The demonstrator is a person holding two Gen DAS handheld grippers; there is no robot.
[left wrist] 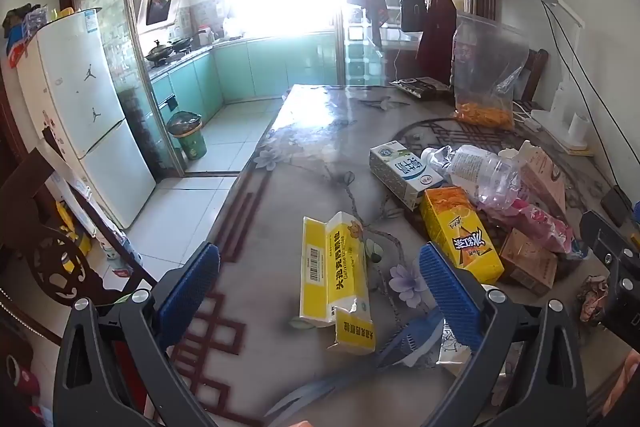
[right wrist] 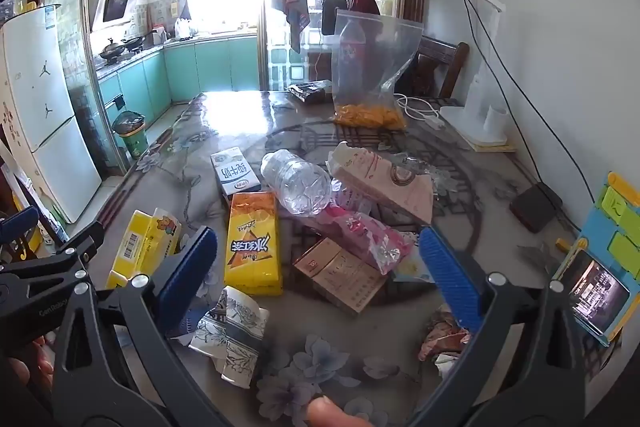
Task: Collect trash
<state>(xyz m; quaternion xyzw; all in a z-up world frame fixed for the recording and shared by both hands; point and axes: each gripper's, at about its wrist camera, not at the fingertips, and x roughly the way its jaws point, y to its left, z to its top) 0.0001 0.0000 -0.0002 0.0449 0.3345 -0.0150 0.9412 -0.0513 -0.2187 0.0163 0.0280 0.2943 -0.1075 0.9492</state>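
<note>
Left wrist view: the left gripper is held with jaws spread wide and empty above the yellow medicine box, which lies on the table just left of the orange drink carton; a centred approach across the box's narrow sides is judged best. Right wrist view: the right gripper is likewise spread and empty, over the trash heap beside the same orange drink carton, touching nothing.

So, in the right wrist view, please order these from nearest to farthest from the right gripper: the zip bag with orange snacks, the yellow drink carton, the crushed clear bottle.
1. Yellow drink carton: nearest, lying just ahead of the open jaws of the right gripper, toward the left.
2. Crushed clear bottle: mid-table, beyond the carton's far end.
3. Zip bag: farthest, upright near the table's far edge.
</note>
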